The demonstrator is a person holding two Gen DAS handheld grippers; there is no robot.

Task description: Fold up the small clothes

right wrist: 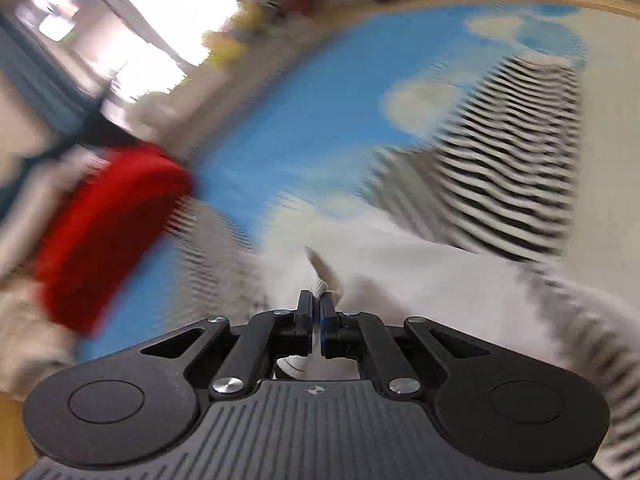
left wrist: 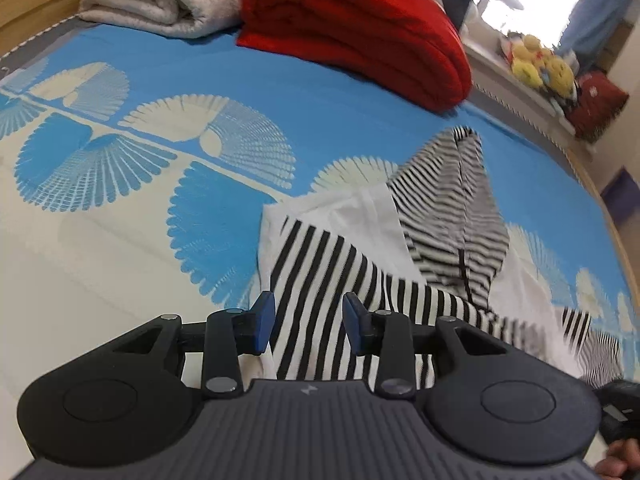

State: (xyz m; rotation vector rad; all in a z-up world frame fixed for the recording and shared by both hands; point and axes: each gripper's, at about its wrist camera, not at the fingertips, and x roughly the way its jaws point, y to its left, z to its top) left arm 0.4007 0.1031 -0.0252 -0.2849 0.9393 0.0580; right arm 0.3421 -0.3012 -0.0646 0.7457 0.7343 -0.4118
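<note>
Two tongs work one striped garment [left wrist: 320, 280] lying rumpled on the bed [left wrist: 120, 260]. Right tongs [right wrist: 319, 312] pinch its white fabric; left tongs [left wrist: 308, 320] hover spread above the stripes. Draw the pinched edge across evenly, keeping tension low.

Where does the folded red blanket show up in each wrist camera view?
Left wrist view: the red blanket lies top centre, on the bed's far side, right of a folded white blanket.
Right wrist view: it sits at the left edge, blurred.
Shared landmark: the striped garment on the blue patterned sheet.
</note>
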